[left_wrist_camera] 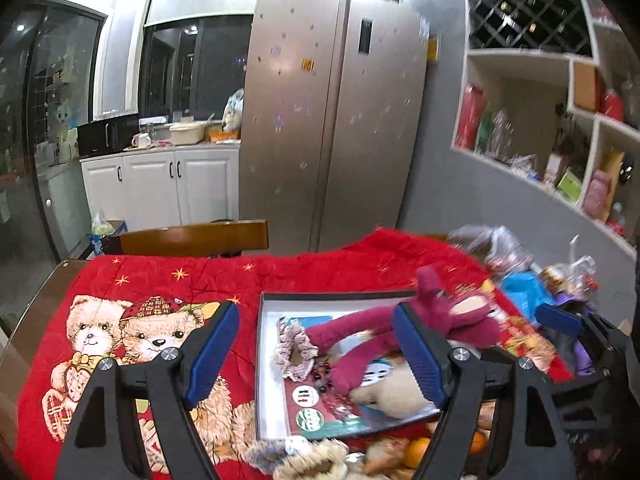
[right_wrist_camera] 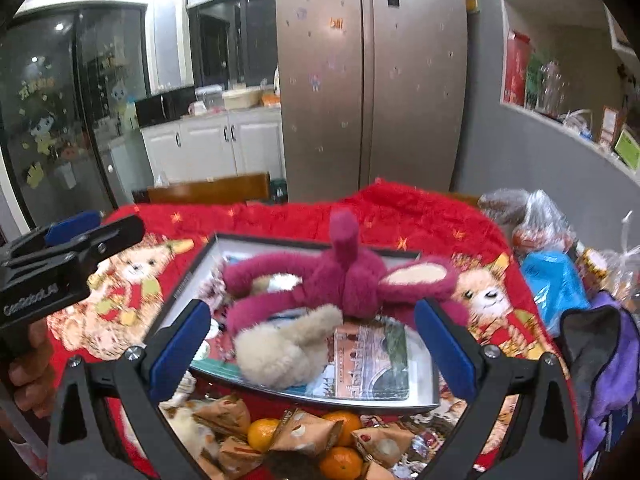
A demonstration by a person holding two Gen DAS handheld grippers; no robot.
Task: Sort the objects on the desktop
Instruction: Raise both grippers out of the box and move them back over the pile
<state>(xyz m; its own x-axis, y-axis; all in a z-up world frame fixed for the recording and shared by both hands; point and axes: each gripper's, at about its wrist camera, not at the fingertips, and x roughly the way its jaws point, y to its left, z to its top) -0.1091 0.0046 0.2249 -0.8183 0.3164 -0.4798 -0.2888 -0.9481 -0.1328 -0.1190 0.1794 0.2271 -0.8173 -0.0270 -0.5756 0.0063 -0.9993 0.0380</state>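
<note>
A shallow grey-rimmed box lies on the red bear-print cloth. In it lie a magenta plush headband, a cream fluffy plush, a knitted scrunchie, beads and picture cards. The box also shows in the left wrist view, with the headband. My right gripper is open and empty, above the box's near edge. My left gripper is open and empty over the box's left part; it shows at the left of the right wrist view.
Oranges and wrapped snacks lie before the box. Plastic bags, a blue pack and a purple bag crowd the right side. A wooden chair back stands behind the table, then a fridge.
</note>
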